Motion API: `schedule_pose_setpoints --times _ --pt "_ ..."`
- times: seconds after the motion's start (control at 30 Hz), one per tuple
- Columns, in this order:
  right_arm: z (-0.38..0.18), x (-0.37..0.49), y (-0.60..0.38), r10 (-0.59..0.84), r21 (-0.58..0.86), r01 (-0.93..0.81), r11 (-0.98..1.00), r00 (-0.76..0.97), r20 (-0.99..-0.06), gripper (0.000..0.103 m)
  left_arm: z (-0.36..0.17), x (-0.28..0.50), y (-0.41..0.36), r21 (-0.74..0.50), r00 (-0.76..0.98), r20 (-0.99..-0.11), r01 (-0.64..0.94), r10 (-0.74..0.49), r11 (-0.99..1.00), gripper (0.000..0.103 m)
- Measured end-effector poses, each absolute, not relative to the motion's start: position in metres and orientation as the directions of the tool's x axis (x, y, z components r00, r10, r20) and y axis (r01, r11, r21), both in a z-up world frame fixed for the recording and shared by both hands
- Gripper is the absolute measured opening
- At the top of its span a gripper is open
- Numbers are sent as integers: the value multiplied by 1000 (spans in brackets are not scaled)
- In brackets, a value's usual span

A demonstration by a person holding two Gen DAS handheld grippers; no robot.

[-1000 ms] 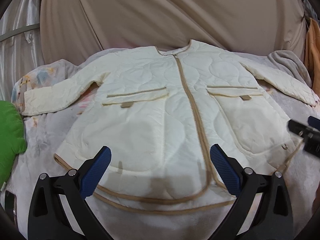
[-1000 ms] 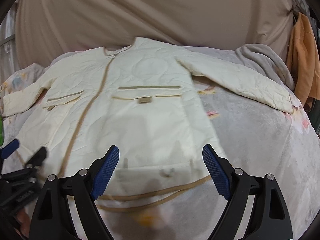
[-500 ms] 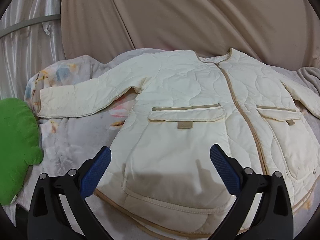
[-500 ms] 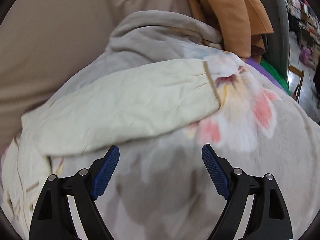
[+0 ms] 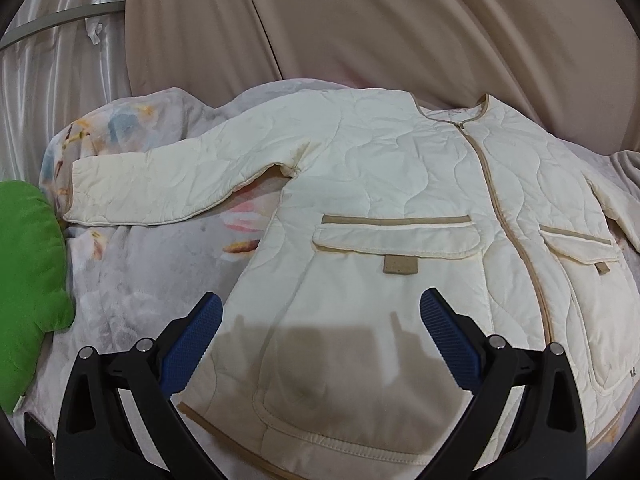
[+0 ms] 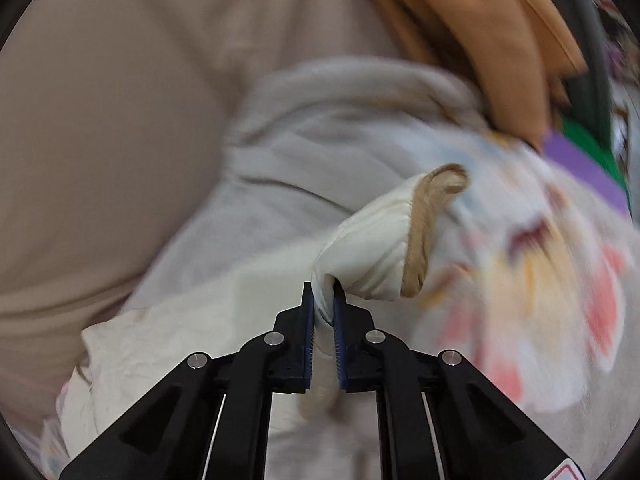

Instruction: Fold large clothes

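Cream quilted jacket with tan trim [image 5: 400, 208] lies face up, spread flat on the bed's grey floral-print blanket [image 5: 132, 280], zipper closed, collar toward the beige draped cloth backdrop [image 5: 400, 20]. Left tool [image 5: 320, 344] hovers over the jacket's lower hem area on the wearer's right side, blue ribbed pads [image 5: 192, 344] wide apart, nothing between them; its shadow falls on the lower pocket panel. Two flap pockets with tan edging are visible, the nearer one [image 5: 396, 236] just ahead of the left tool. One jacket sleeve [image 5: 168, 184] is stretched out flat toward the bright green plush cushion [image 5: 28, 280] at the blanket's edge, cuff close to it, contact unclear. Right tool [image 6: 323, 320] is clamped on the other sleeve of the same jacket [image 6: 372, 256] just behind the cuff, pads pressed together with bunched cream fabric pinched between them. Tan-bound cuff opening [image 6: 424, 232] stands up past the fingertips, lifted off the blanket. Right view is motion-blurred: floral blanket [image 6: 540, 280] to the right of the cuff, a grey fleece fold [image 6: 320, 128] behind it, hanging orange garment [image 6: 500, 40] top right. Rest of the sleeve [image 6: 180, 340] trails down-left below the right tool.
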State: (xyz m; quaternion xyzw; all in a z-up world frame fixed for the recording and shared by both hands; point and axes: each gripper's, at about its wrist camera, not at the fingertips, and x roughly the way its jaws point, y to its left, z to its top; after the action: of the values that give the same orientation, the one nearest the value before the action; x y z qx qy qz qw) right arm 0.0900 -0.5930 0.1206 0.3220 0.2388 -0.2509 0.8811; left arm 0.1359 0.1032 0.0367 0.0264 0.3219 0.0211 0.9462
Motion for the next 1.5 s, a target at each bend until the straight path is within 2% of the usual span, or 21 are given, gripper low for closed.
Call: schedule_pose_setpoints --times 0.13,0.27,0.4,0.57,0.67,0.77,0.8,0.83,0.9,0.93,1.07,1.13,1.23,1.27,1.3,1.33,1.37,1.43,1.5 --pt "189 148 -495 -147 407 354 842 877 -458 7 40 141 102 56 797 -602 -17 47 998 97" --pt "215 208 -371 78 343 77 936 905 -418 6 44 145 102 30 800 -599 -4 22 1000 97" --pt "188 267 -242 265 282 -137 949 834 -485 2 49 149 107 10 806 -591 -2 8 1000 97" --pt "113 301 -112 346 216 -271 938 695 -631 2 51 161 115 -11 798 -602 9 -13 1000 97" --pt "71 294 -70 344 189 -302 934 631 -696 7 48 176 119 -64 772 -632 39 -71 997 97" --pt "68 262 -74 362 186 -327 926 640 -677 8 45 195 118 -165 728 -663 86 -175 983 97" --pt "70 249 -86 362 185 -323 928 665 -654 13 45 202 116 -200 710 -672 100 -211 975 97" --pt "78 237 -102 350 179 -310 934 692 -632 25 45 212 113 -249 688 -677 121 -262 961 97" --pt "89 212 -145 284 155 -239 959 760 -584 41 46 228 101 -310 659 -676 151 -329 939 97" --pt "93 199 -172 237 145 -188 971 788 -568 44 46 240 92 -338 643 -674 168 -363 926 97" --pt "91 150 -268 83 159 10 987 819 -567 46 38 290 40 -426 546 -690 224 -475 876 97" --pt "81 129 -303 39 179 83 980 809 -587 47 28 312 15 -503 479 -685 233 -548 832 97" --pt "67 108 -336 -9 195 162 967 791 -612 47 14 338 -19 -557 436 -678 220 -592 801 96" --pt "63 104 -343 -19 196 177 964 786 -618 47 11 344 -26 -563 433 -677 215 -595 798 94" --pt "58 101 -346 -23 201 189 961 781 -624 47 8 351 -33 -570 433 -678 203 -595 797 80" --pt "53 98 -349 -21 209 195 958 778 -628 48 7 355 -37 -580 424 -676 196 -602 790 60" --pt "49 98 -352 -14 220 198 955 774 -633 48 6 359 -40 -594 409 -672 200 -617 779 49" --pt "44 100 -357 5 240 193 951 770 -639 49 11 363 -40 -600 405 -663 215 -629 771 6" --pt "42 103 -363 34 267 181 947 767 -641 49 28 360 -22 -595 442 -632 250 -637 764 6"
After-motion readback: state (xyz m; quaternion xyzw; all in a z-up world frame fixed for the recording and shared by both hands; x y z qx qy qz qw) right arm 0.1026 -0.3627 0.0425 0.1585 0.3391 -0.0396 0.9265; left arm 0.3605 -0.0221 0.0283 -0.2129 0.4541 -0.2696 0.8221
